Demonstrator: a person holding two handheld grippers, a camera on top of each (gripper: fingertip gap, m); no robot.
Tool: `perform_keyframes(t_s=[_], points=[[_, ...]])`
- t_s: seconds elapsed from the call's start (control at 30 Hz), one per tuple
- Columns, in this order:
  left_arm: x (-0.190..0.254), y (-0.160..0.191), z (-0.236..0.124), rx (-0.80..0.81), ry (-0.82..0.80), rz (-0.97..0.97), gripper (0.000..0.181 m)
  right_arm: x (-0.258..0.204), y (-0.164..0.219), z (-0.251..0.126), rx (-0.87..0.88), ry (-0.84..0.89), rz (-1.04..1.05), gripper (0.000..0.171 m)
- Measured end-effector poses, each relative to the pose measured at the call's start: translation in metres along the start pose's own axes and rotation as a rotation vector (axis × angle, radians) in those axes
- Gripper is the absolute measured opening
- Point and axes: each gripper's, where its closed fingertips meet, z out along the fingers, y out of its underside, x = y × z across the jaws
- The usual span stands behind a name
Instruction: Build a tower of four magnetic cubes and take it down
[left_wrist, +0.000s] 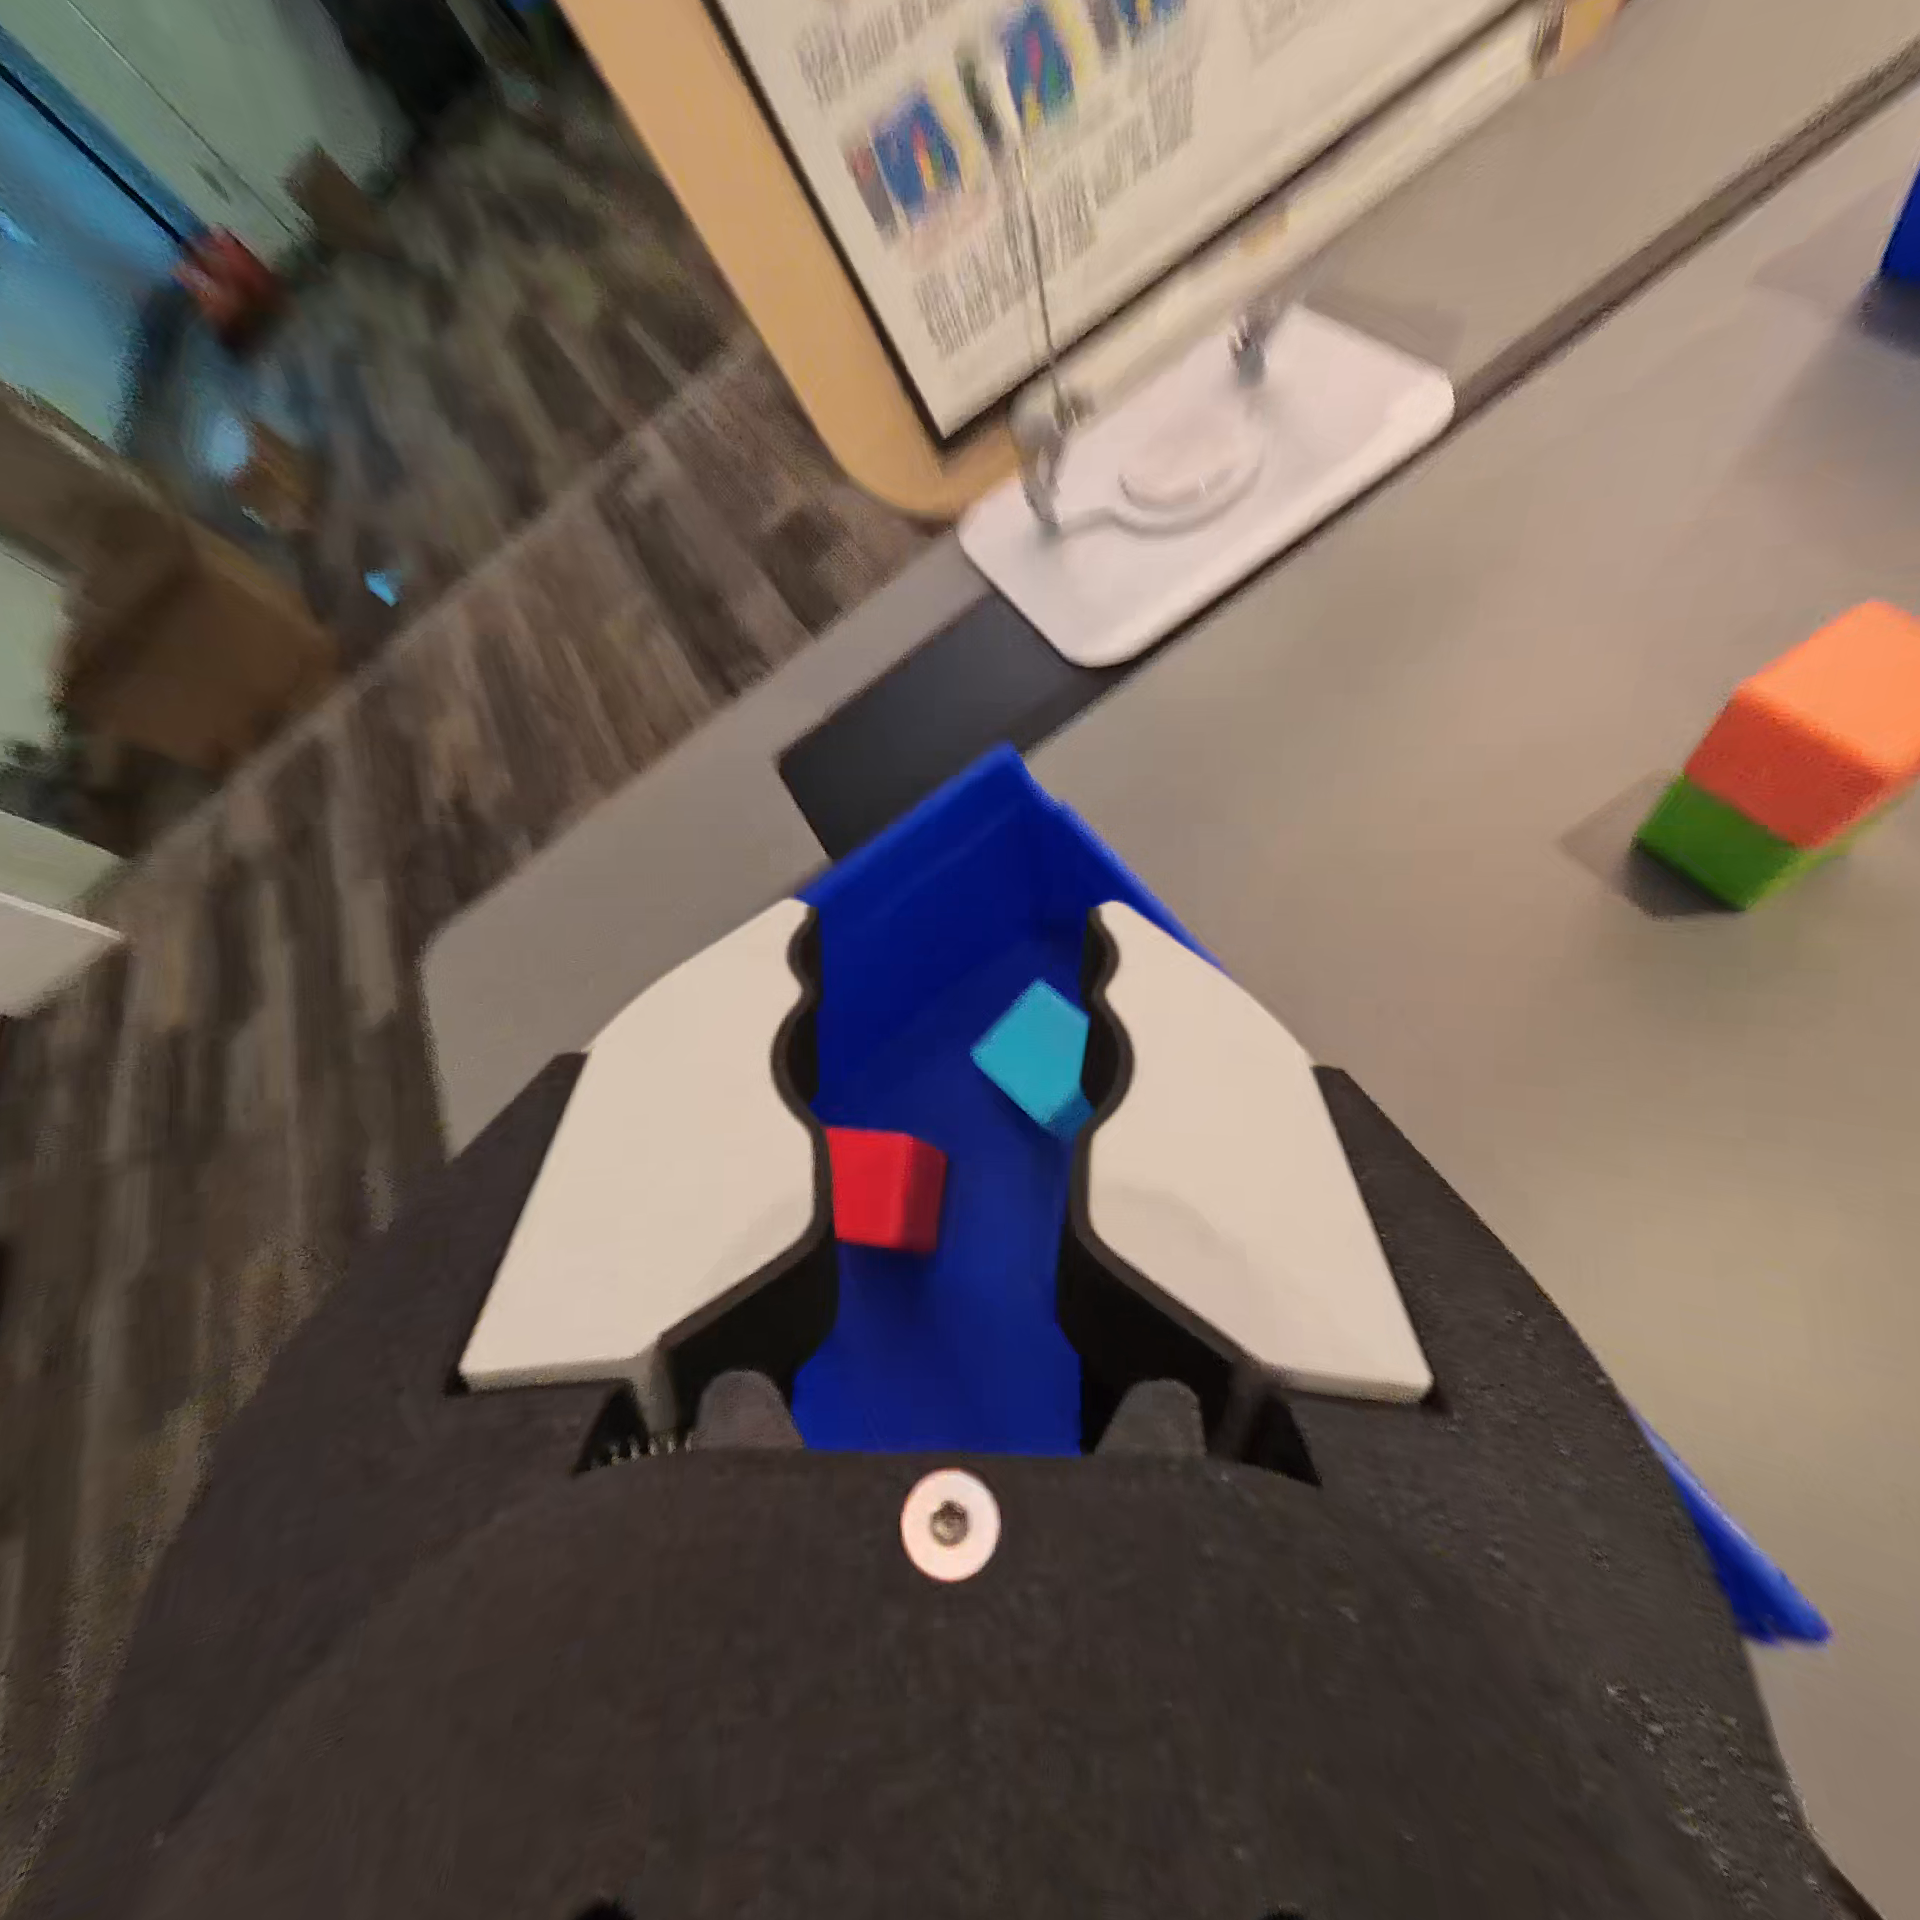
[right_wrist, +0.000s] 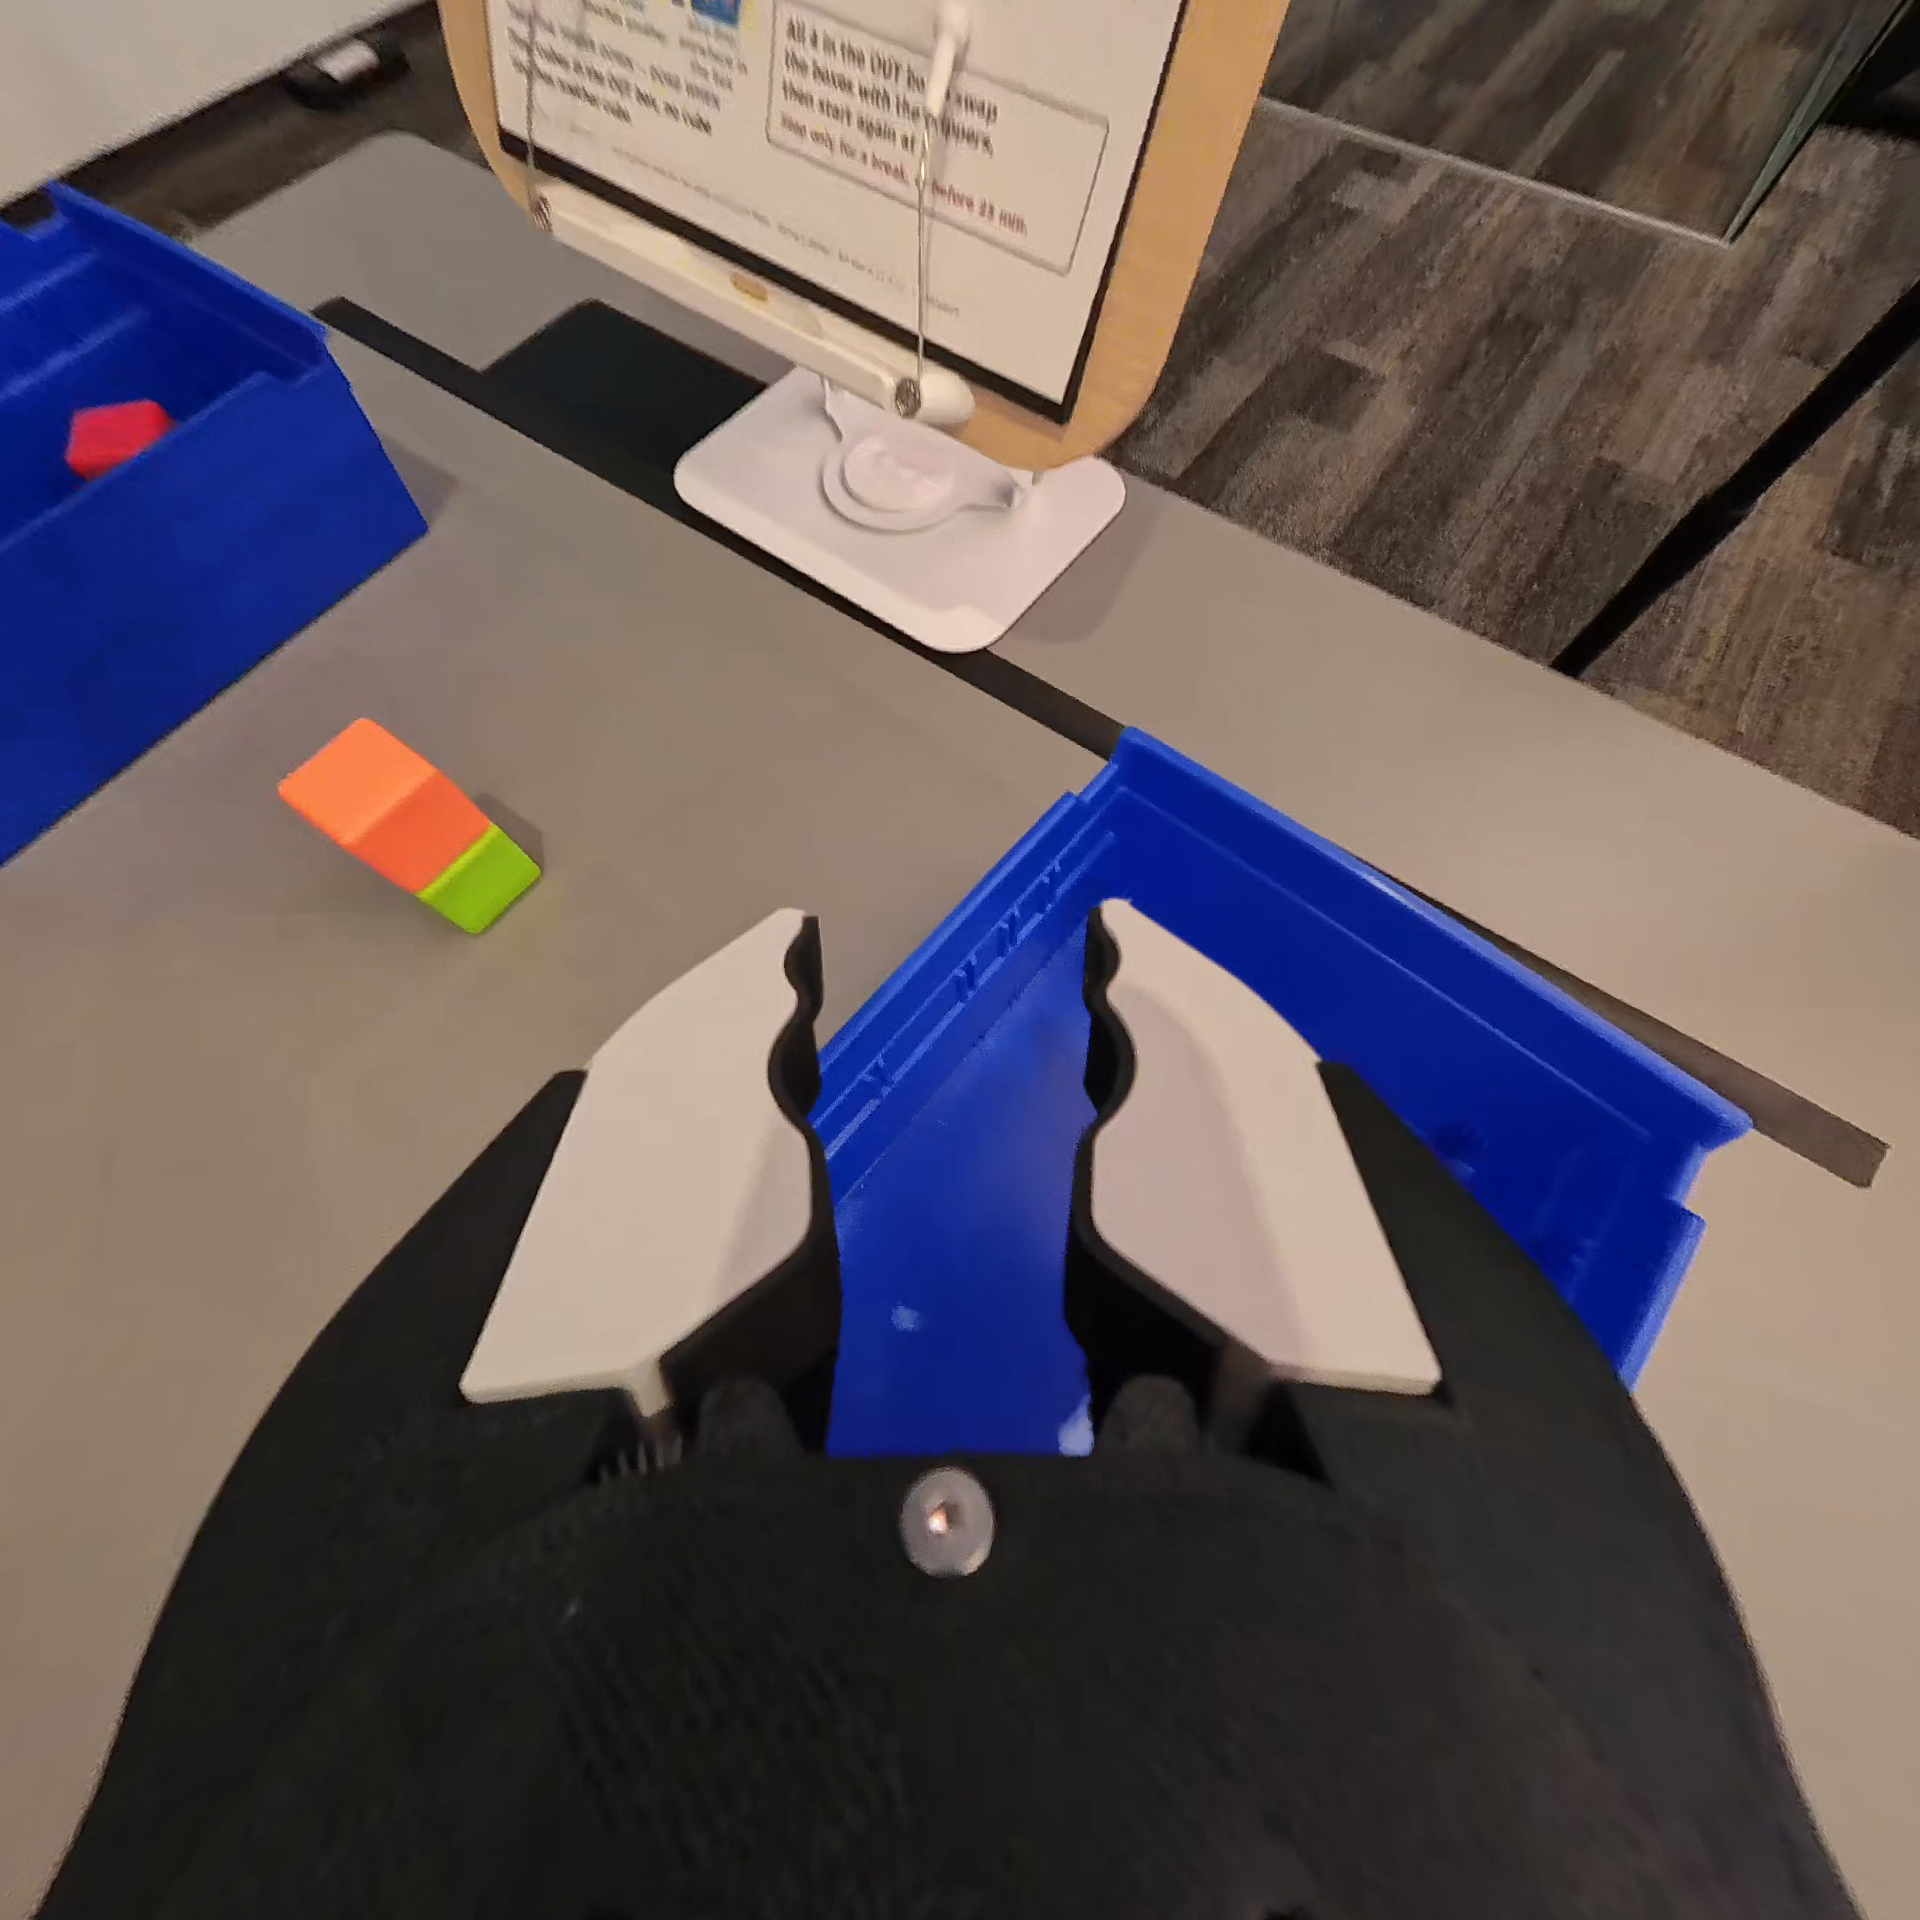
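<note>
Fingers (left_wrist: 727, 1122) of the left gripper (left_wrist: 948, 935) spread open over a blue bin (left_wrist: 935, 1299) holding a red cube (left_wrist: 883, 1187) and a teal cube (left_wrist: 1034, 1049).

Right gripper (right_wrist: 951, 935) gapes empty over a second blue bin (right_wrist: 1351, 997), lower centre. Orange cube (right_wrist: 379, 800) sits stacked on a green cube (right_wrist: 480, 881), mid-left on the grey desk (right_wrist: 727, 727). Likely next: bracket the red cube squarely and close on flat faces, clear of the bin wall. Upper frame holds a sign on a white stand (right_wrist: 904, 520); dark wood-pattern floor (right_wrist: 1558, 364) lies beyond.
</note>
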Motion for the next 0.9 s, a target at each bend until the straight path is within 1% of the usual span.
perform_keyframes(t_s=[0.07,0.13,0.17,0.27,0.33,0.43,0.5,0.57,0.7,0.8,0.9], points=[[0.009,0.029,0.022,-0.104,0.104,-0.053,0.056,-0.001,0.007,0.007,-0.036,0.001,-0.003,0.050],[0.006,0.055,0.048,-0.188,0.104,-0.031,0.060,-0.003,0.014,0.014,-0.068,-0.010,-0.005,0.050],[0.004,0.067,0.061,-0.223,0.094,0.011,0.060,-0.004,0.017,0.017,-0.089,-0.018,-0.010,0.050],[0.019,0.096,0.088,-0.301,0.158,0.187,0.065,-0.003,0.023,0.024,-0.129,-0.010,-0.034,0.050],[0.028,0.103,0.098,-0.324,0.203,0.244,0.065,-0.005,0.027,0.028,-0.141,-0.027,-0.026,0.050],[0.041,0.104,0.106,-0.305,0.289,0.288,0.063,-0.005,0.033,0.032,-0.172,-0.038,-0.028,0.050],[0.042,0.113,0.110,-0.339,0.315,0.307,0.063,-0.005,0.035,0.034,-0.190,-0.038,-0.034,0.050],[0.040,0.124,0.115,-0.382,0.327,0.308,0.062,-0.007,0.036,0.036,-0.194,-0.049,-0.033,0.050],[0.040,0.133,0.126,-0.386,0.354,0.270,0.058,-0.009,0.043,0.042,-0.235,-0.056,-0.046,0.050],[0.042,0.143,0.129,-0.430,0.377,0.261,0.060,-0.007,0.049,0.046,-0.273,-0.036,-0.058,0.050],[0.042,0.143,0.125,-0.434,0.383,0.236,0.054,-0.009,0.051,0.048,-0.283,-0.044,-0.062,0.050]])
